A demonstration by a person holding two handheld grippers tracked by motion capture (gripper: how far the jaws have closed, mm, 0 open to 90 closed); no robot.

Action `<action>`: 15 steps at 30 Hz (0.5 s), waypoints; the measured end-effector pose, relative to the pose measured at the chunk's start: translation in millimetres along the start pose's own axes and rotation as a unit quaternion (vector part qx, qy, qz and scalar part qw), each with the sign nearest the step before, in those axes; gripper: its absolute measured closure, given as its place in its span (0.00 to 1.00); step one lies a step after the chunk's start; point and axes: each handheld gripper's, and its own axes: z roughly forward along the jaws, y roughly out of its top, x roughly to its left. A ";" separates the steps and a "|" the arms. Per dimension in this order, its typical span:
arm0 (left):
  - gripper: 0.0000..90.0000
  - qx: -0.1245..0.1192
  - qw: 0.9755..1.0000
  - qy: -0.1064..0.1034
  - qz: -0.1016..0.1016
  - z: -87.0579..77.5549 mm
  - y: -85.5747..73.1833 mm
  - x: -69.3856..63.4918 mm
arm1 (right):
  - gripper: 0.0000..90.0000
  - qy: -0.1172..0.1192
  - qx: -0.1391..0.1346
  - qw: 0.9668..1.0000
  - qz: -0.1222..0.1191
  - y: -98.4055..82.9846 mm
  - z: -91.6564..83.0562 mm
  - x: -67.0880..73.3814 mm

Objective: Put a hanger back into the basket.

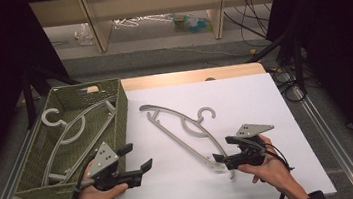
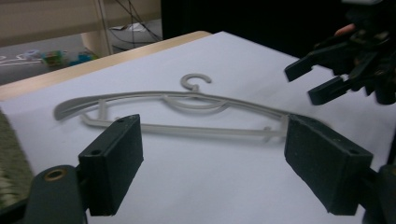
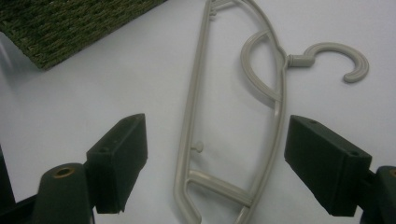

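Grey hanger flat on white desk, beside woven basket. Left gripper and right gripper jaws both wide open, empty.

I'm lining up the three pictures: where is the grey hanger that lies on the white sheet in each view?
High view: hanger lies mid-sheet, slanting toward the right tool.
Left gripper view: lengthwise across the middle, hook upward.
Right gripper view: running up the centre, hook right.
Shared landmark: the woven basket, at the left edge and top left.
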 end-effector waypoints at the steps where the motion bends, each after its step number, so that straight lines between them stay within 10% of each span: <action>1: 0.21 -0.004 1.000 -0.001 -0.002 0.9 -2.6 -2.7 | 0.24 -0.005 -0.002 1.000 -0.003 -0.4 0.6 -0.2; 15: 0.18 0.015 0.999 -0.024 0.030 12.9 -16.8 -19.0 | 0.25 -0.005 0.001 1.000 -0.005 -0.9 3.5 -2.5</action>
